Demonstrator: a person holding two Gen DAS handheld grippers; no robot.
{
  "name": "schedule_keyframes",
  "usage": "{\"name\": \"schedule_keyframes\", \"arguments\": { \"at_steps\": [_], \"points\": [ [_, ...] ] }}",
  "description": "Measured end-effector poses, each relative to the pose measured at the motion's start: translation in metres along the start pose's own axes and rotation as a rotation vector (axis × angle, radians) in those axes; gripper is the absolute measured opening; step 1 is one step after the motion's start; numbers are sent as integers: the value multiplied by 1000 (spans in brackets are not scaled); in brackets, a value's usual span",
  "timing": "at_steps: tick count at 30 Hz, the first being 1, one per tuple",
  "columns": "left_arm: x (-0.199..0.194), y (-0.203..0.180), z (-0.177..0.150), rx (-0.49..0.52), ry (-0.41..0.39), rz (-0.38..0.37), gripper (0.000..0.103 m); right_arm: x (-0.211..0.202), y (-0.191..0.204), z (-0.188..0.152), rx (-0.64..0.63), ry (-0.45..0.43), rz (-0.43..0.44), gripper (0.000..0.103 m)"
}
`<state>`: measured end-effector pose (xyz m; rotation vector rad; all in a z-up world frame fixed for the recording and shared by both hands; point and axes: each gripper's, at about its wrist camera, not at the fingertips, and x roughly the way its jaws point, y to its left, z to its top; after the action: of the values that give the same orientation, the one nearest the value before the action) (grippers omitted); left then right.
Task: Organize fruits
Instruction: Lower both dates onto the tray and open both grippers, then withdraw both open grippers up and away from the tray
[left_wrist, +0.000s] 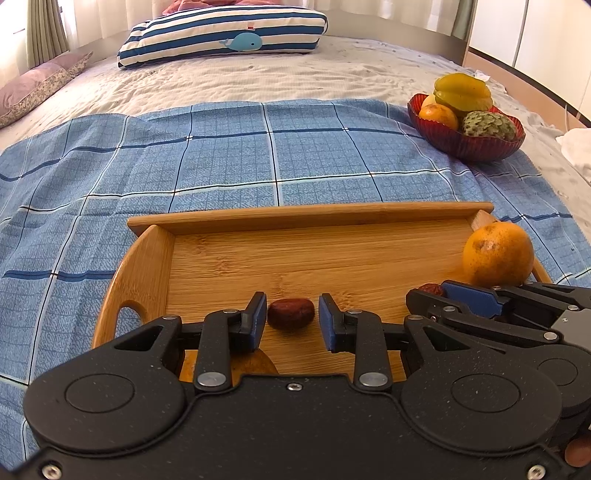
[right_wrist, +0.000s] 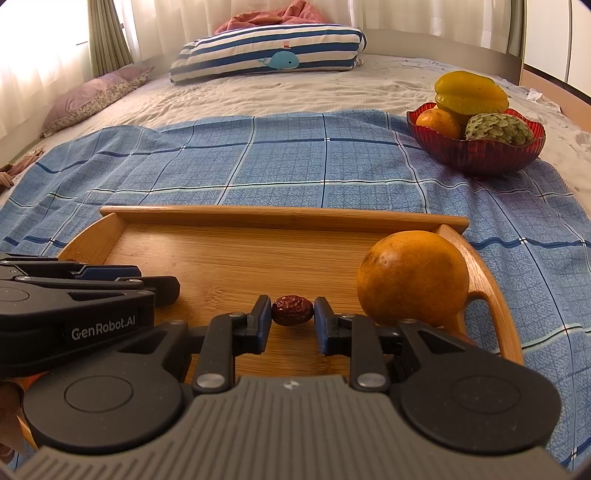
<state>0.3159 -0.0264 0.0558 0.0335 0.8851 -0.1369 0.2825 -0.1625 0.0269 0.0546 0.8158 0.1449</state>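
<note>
The scene is a bedroom, taken up mostly by a wide bed (right_wrist: 295, 88) covered in a pale, wrinkled bedspread. A blue checked cloth (right_wrist: 277, 166) lies spread over the near part of it. At the far end rests a folded navy-and-white striped quilt (right_wrist: 269, 55) with a small blue whale printed on it, and a crumpled reddish blanket (right_wrist: 280, 16) sits behind it. A mauve floral pillow (right_wrist: 92, 99) lies along the left edge. Sheer white curtains (right_wrist: 37, 48) glow with strong daylight on the left, beside an olive-green drape (right_wrist: 107, 37). A low headboard (right_wrist: 443, 42) closes the far end, with white cabinet doors (left_wrist: 535, 40) at the right.
</note>
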Motion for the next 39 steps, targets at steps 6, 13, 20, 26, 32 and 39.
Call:
{"name": "schedule_keyframes", "arguments": {
  "at_steps": [6,13,20,26,32,39],
  "points": [
    [-1,0,0,3,-1,-6,34,-2,0,0,9,-6,21,50],
    [-6,-1,-3,8,-3,-4,37,-9,-3,-1,14,-14,26,50],
    [-21,0,-7,20,-27,-1,44,-24,-4,-1,15,-41,40,50],
    [-40,3,-13,22,-56,2,49,-41,2,-4,-32,-78,29,55],
    [-60,9,-23,18,-93,4,58,-60,4,-10,-50,-117,37,66],
    [-84,15,-39,-15,-109,-6,66,-83,5,-21,-51,-161,41,74]
  ]
}}
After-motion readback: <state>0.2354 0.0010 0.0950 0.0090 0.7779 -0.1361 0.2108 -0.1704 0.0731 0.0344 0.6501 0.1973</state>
